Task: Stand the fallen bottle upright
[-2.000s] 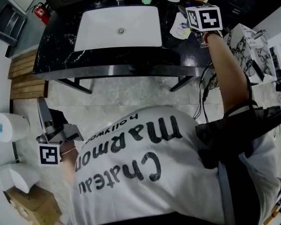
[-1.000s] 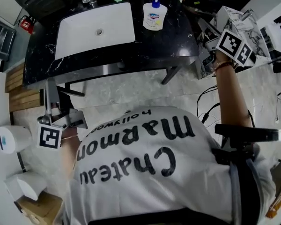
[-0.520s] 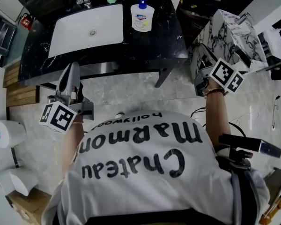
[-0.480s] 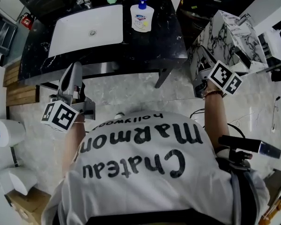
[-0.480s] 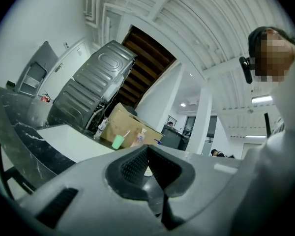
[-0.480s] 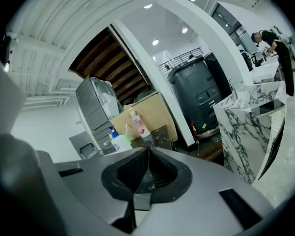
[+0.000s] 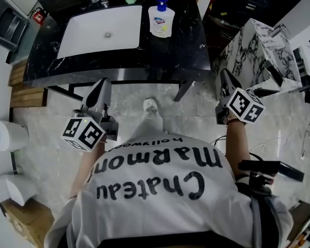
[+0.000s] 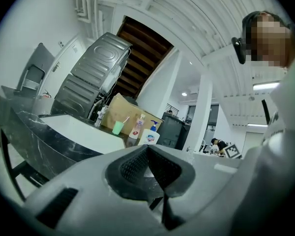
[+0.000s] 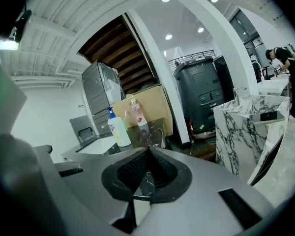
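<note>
Left tool [image 7: 102,87] and right tool [image 7: 226,81], both closed on nothing, the right's jaws having just closed. Both hands are held forward, pointing toward the worktop [image 7: 181,40]. The bottle [image 7: 161,20] stands upright beside the sink [image 7: 101,32], well apart. Earlier the right tool reached over the worktop; now it is withdrawn.
</note>
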Motion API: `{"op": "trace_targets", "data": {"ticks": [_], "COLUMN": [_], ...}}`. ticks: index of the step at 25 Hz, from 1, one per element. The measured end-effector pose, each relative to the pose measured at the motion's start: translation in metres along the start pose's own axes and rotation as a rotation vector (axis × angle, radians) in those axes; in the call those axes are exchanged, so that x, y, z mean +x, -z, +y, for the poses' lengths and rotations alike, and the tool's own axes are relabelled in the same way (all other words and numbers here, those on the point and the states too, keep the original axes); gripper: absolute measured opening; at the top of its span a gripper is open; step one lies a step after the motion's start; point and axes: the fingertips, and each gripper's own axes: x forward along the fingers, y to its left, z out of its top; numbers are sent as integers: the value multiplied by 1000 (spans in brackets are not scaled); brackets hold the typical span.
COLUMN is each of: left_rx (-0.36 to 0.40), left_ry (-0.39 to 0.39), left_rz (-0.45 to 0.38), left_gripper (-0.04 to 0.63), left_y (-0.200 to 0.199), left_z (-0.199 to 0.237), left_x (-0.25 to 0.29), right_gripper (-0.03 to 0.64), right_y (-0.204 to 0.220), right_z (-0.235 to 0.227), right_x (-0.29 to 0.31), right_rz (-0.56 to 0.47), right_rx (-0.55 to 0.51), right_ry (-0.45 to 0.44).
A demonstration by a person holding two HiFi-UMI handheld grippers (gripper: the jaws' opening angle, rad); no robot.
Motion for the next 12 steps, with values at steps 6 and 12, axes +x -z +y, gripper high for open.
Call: {"op": "trace_targets", "data": {"ticks": [6, 12], "left_rx": [-4, -1], "left_ry": [13, 5], "left_rz": [13, 24], "left_gripper": [15, 15], "left_y": [11, 17], "left_z": [2, -3], "left_x": [4, 2], "right_gripper": [12, 12], "right_y": [3, 14], "right_z": [0, 7], "right_x": [3, 9], "right_rz": [9, 53], "right_rx": [-20, -66], "right_ry": [-2, -10]}}
